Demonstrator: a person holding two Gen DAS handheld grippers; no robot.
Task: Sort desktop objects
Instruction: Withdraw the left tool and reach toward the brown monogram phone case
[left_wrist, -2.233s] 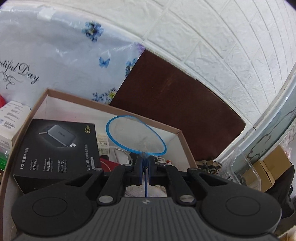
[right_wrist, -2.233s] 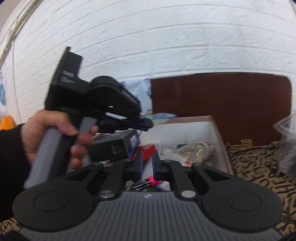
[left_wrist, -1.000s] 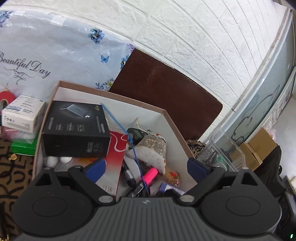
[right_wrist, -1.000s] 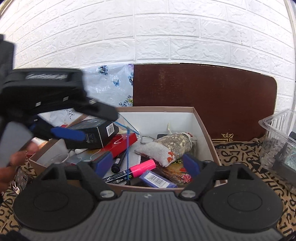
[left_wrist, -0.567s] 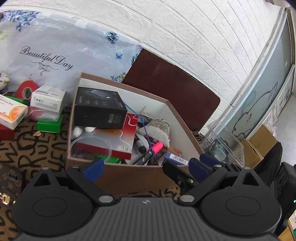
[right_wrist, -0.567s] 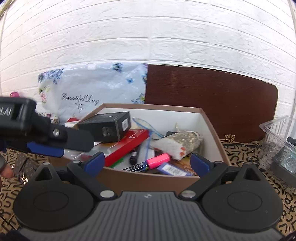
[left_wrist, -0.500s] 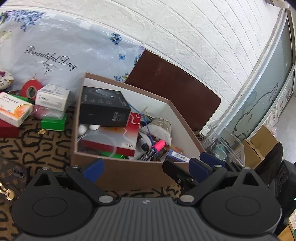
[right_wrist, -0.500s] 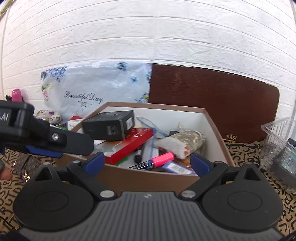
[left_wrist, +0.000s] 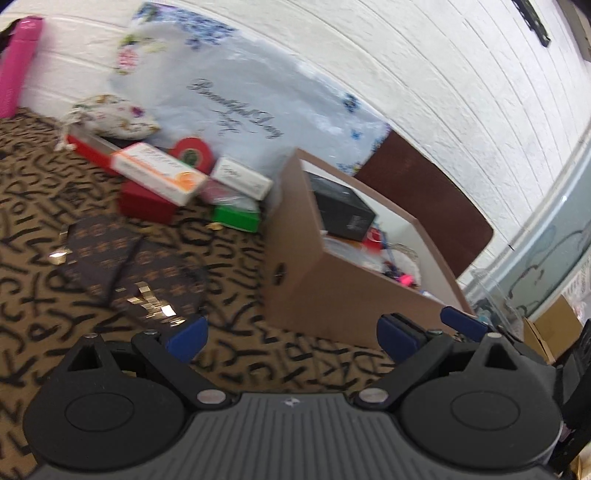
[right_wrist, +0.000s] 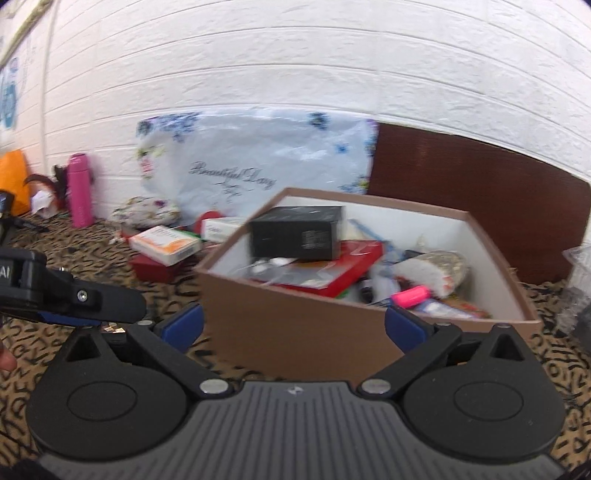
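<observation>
A brown cardboard box (right_wrist: 295, 325) stands on the patterned cloth, filled with a black carton (right_wrist: 295, 232), a red box (right_wrist: 343, 273), a pink marker (right_wrist: 410, 295) and a cloth pouch (right_wrist: 432, 269). The box also shows in the left wrist view (left_wrist: 295, 266). My left gripper (left_wrist: 291, 336) is open and empty, low over the cloth left of the box. My right gripper (right_wrist: 291, 328) is open and empty in front of the box. A dark brown wallet (left_wrist: 122, 266) lies ahead of the left gripper.
Loose items lie left of the box: an orange-and-white carton (left_wrist: 159, 170), a red box (left_wrist: 147, 206), a green box (left_wrist: 236, 218), a white carton (left_wrist: 243, 177), red tape (left_wrist: 192, 153) and a floral pouch (left_wrist: 110, 114). A pink bottle (right_wrist: 79, 192) stands by the wall.
Both grippers let go of the blue-rimmed net, which now lies in the box. Both have pulled back from the box, and the left one has swung left toward the loose items.
</observation>
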